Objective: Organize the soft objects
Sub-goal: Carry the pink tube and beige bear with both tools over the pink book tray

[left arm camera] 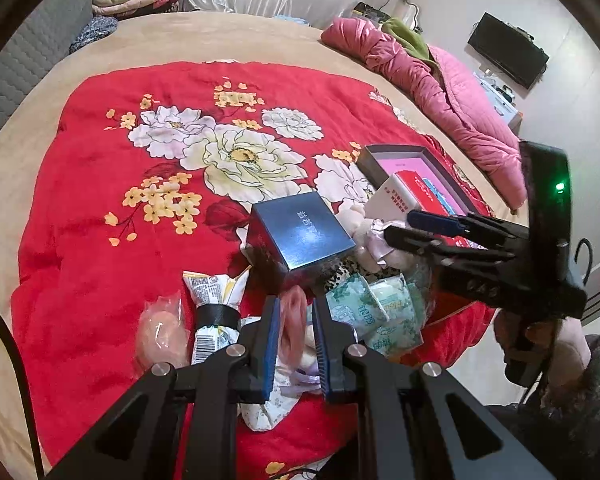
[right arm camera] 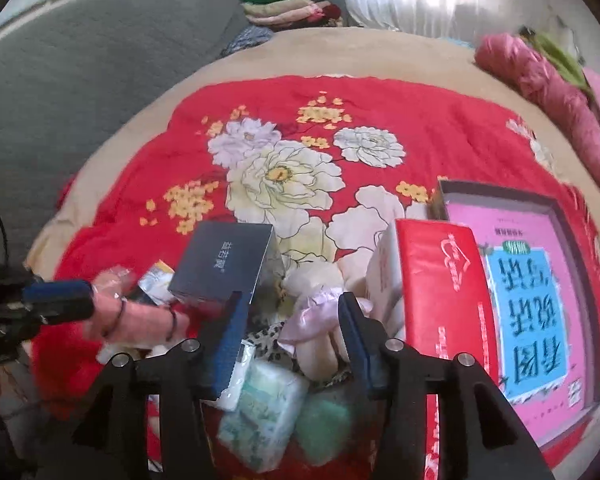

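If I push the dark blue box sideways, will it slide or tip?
The dark blue box looks rigid and sits tilted on the soft pile, not flat on the red quilt, so it will likely tip or tumble. Its glossy faces may be slippery.

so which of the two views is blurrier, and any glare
Right wrist view is softer: the green-patterned tissue packs and the pink soft roll smear. Left wrist view is sharper, with a glare patch on the glossy dark blue box. Both bend the red floral quilt and wash out the curtains.
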